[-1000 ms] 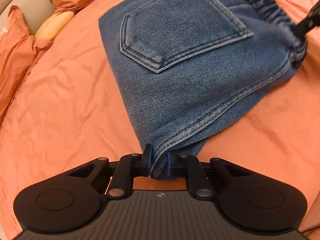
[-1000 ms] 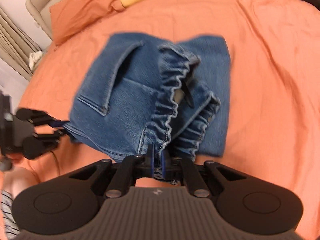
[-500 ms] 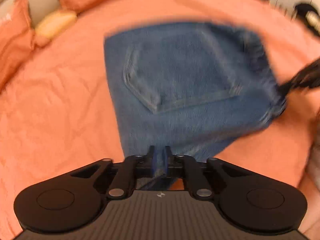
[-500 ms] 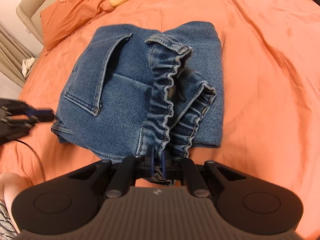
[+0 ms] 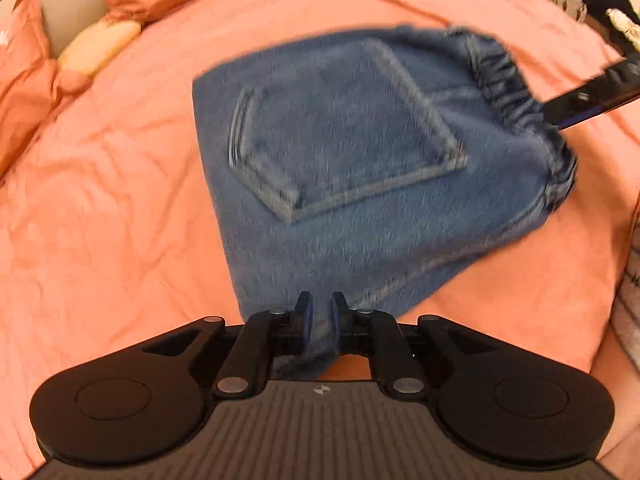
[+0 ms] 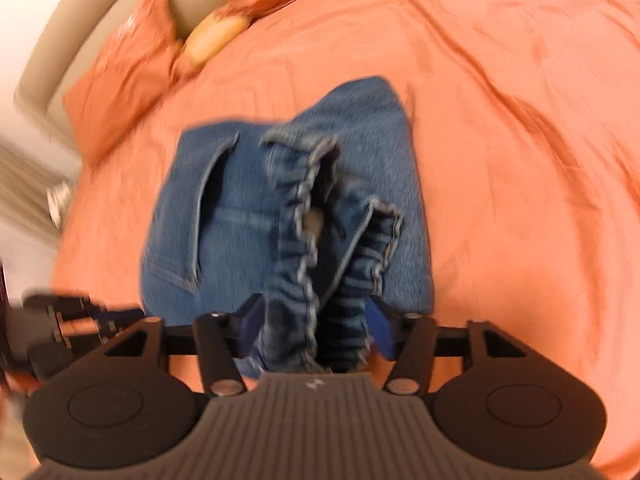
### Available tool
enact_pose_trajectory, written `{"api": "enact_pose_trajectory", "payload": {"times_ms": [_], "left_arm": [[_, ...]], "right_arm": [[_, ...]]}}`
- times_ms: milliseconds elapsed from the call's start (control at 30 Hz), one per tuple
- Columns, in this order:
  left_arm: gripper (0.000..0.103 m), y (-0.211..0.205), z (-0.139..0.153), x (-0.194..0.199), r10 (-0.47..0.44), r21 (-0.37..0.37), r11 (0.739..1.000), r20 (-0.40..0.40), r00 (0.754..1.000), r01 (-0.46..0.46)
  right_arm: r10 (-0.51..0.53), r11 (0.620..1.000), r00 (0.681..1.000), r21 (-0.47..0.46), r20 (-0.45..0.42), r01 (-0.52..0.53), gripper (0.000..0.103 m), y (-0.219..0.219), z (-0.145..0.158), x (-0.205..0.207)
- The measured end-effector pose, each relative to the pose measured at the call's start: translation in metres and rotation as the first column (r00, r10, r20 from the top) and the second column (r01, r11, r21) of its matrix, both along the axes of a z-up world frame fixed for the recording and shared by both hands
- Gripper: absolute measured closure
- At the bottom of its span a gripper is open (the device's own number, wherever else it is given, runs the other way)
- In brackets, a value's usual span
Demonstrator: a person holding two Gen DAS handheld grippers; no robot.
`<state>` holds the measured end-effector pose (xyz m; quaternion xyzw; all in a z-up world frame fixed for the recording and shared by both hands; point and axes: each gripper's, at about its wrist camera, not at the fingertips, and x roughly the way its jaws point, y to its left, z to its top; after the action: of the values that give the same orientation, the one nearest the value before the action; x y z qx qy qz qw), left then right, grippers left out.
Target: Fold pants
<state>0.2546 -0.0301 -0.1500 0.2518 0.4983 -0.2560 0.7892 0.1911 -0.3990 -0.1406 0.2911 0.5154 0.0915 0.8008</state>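
- left gripper [image 5: 319, 312] fingers pinch a fold of the blue denim pants [image 5: 360, 168], nearly closed.
- right gripper [image 6: 314, 322] fingers have just been opening; the elastic waistband [image 6: 304, 248] lies loose between them.
- the folded pants rest on the orange bed sheet [image 5: 100, 200].
- risk: the freed waistband could spring open, or the left pinch could drag the fold askew.
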Motion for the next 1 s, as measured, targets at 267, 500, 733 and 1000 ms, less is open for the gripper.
{"api": "enact_pose_trajectory", "payload": {"times_ms": [267, 500, 733, 1000], "left_arm": [[0.086, -0.021, 0.03, 0.028, 0.025, -0.063, 0.998, 0.042, 0.999, -0.022], [0.086, -0.011, 0.026, 0.045, 0.081, -0.061, 0.995, 0.044, 0.996, -0.078], [0.086, -0.001, 0.024, 0.054, 0.15, -0.076, 0.986, 0.045, 0.988, -0.146], [0.086, 0.001, 0.027, 0.055, 0.152, -0.13, 0.981, 0.04, 0.988, -0.146]], "right_arm": [[-0.155, 0.97, 0.985, 0.177, -0.082, 0.167, 0.031, -0.016, -0.03, 0.034], [-0.071, 0.992, 0.997, 0.107, 0.002, 0.071, 0.088, -0.009, -0.007, 0.048], [0.157, 0.985, 0.953, -0.107, 0.259, -0.134, 0.094, 0.023, 0.085, 0.077], [0.126, 0.965, 0.986, -0.244, 0.106, -0.097, 0.096, 0.001, 0.045, 0.117]]}}
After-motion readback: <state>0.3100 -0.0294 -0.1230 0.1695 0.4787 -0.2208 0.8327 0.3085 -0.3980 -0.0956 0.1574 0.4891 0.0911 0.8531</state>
